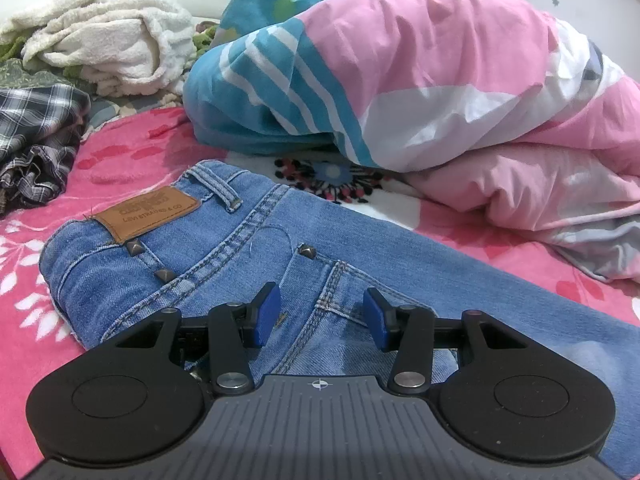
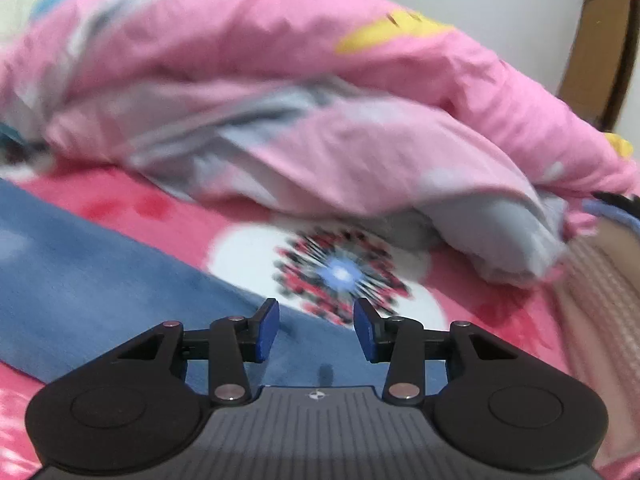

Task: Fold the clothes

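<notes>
Blue jeans (image 1: 224, 248) lie flat on the pink flowered bed cover (image 1: 132, 160), waistband and brown leather patch to the left, a leg running off to the right. My left gripper (image 1: 322, 314) hovers over the seat of the jeans near a back pocket; it is open and its blue pads (image 1: 267, 314) hold no cloth. In the blurred right wrist view, a jeans leg (image 2: 100, 280) crosses from the left under my right gripper (image 2: 316, 328). That gripper is open too, with nothing between its fingers, at the leg's edge before a round flower print (image 2: 340, 272).
A bunched pink, blue and white duvet (image 1: 440, 92) fills the far side of the bed, close behind the jeans. A white fleece heap (image 1: 104, 36) and a plaid shirt (image 1: 36, 140) lie at the far left. A cardboard box (image 2: 600, 52) stands at the right by the wall.
</notes>
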Available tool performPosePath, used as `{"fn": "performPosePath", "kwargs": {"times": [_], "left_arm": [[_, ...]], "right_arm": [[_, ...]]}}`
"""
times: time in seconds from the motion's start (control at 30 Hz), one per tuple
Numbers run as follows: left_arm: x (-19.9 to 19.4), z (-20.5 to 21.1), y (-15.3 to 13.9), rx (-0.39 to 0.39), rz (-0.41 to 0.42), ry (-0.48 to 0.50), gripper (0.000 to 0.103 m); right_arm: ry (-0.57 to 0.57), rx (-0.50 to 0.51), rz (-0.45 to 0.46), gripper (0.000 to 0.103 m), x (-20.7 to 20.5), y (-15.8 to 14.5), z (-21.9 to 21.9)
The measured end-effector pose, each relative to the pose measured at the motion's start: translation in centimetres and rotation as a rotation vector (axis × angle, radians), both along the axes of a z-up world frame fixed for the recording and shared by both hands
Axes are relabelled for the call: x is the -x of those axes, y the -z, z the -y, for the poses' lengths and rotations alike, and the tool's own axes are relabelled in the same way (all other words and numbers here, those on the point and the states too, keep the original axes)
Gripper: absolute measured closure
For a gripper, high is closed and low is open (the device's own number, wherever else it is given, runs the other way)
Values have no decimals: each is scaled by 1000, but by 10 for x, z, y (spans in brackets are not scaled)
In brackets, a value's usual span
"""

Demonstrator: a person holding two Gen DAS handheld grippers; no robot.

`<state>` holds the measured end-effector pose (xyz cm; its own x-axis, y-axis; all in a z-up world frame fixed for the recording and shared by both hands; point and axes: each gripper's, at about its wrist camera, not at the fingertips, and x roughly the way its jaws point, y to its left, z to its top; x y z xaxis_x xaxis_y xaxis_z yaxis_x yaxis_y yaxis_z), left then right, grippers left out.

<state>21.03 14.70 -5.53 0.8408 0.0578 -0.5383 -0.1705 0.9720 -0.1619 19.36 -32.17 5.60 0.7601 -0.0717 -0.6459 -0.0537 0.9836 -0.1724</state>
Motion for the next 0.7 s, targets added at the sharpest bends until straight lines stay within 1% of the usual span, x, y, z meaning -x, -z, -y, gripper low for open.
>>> {"fn": "performPosePath", "kwargs": {"times": [0.1, 0.27, 0.37, 0.43, 0.5, 0.57, 0.67, 0.7], "left_arm": [[1, -1, 0, 9, 2, -3, 57], [1, -3, -1, 34, 6, -4, 57], [0, -4, -2, 43, 8, -6, 57], [0, -4, -2, 47, 8, -8, 57], [-1, -5, -3, 51, 9, -10, 57], [-1, -4, -3, 52, 9, -12, 57], [-1, -4, -2, 48, 10, -12, 57], [-1, -4, -2, 48, 10, -12, 57]], "right_arm": [[-146, -43, 10, 59, -12, -1, -32], [-372, -45, -32, 60, -54, 25, -103], [-451, -25, -75, 60, -81, 42, -137], [-502, -4, -94, 62, -89, 51, -155], [-527, 51, -119, 66, -95, 60, -166], [-549, 50, -145, 73, -97, 67, -170], [-556, 53, -150, 80, -94, 70, -174], [-555, 51, -152, 84, -93, 70, -174]]}}
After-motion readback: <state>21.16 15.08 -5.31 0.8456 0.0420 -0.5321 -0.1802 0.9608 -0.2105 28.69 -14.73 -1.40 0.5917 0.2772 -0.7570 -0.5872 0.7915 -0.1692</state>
